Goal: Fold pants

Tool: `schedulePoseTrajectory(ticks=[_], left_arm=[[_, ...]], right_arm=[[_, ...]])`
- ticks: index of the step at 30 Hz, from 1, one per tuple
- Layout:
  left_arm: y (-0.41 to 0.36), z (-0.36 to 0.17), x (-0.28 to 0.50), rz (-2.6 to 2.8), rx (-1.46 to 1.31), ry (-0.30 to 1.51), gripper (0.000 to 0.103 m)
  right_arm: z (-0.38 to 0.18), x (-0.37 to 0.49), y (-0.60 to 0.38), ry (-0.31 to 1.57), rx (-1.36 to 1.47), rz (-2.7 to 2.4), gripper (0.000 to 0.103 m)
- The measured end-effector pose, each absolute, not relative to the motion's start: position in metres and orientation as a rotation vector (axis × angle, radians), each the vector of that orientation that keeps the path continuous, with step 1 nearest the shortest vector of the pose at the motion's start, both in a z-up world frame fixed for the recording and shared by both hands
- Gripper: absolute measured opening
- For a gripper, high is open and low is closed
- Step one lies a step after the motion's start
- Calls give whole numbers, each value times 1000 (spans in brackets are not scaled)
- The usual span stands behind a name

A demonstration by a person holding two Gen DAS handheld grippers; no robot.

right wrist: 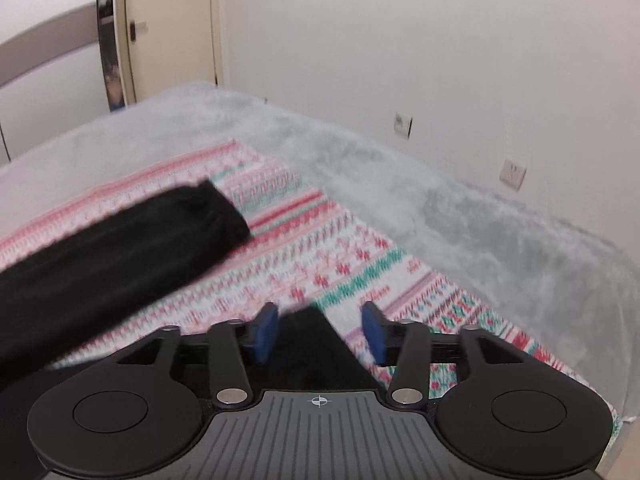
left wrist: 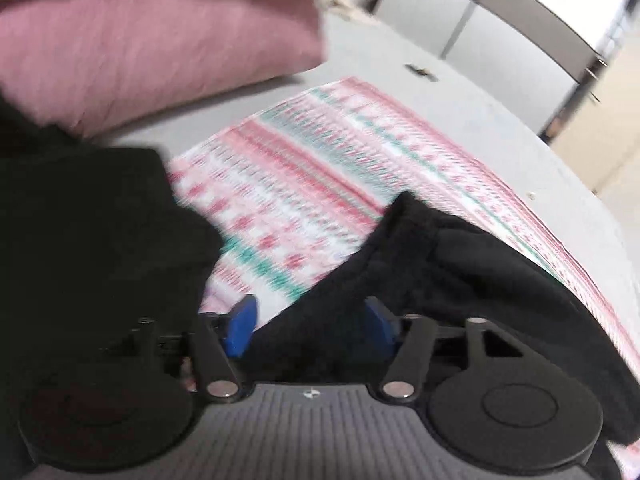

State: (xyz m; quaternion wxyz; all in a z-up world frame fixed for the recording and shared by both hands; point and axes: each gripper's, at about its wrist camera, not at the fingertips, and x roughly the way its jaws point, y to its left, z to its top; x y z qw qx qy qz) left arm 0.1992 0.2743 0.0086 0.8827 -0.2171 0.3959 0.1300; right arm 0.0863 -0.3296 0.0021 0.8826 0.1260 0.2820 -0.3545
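The black pants lie on a pink, white and green patterned blanket [left wrist: 320, 160]. In the left wrist view one dark part [left wrist: 460, 264] runs from the right into the jaws and another [left wrist: 100, 220] fills the left side. My left gripper [left wrist: 310, 328] stands open, its blue pads wide apart, with black fabric lying loose between them. In the right wrist view a black pant leg [right wrist: 120, 240] stretches across the blanket [right wrist: 360, 264] at the left. A corner of the black cloth [right wrist: 312, 352] sits between the pads of my right gripper [right wrist: 320, 334], which is open with blanket showing beside the right pad.
The blanket lies on a grey fuzzy bed cover [right wrist: 440, 200]. A pink pillow [left wrist: 140, 48] rests at the far left. A grey wardrobe [left wrist: 500, 20] stands beyond the bed. A white wall with sockets [right wrist: 514, 174] borders the right side, and a door [right wrist: 168, 28] is behind.
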Motion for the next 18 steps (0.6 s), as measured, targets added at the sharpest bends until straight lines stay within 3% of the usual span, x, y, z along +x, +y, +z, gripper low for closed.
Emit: schedulePoseTrajectory(ticks=[4, 6, 7, 18], left_arm=[[239, 11, 217, 232, -326, 825, 97], [225, 9, 226, 199, -317, 841, 97], [223, 8, 228, 180, -328, 850, 97], [212, -28, 262, 55, -436, 992, 98]], right_arm=[[16, 77, -319, 433, 273, -797, 54], [14, 83, -315, 454, 271, -734, 68], [11, 88, -312, 484, 268, -695, 69], [18, 211, -166, 643, 68, -158, 71]])
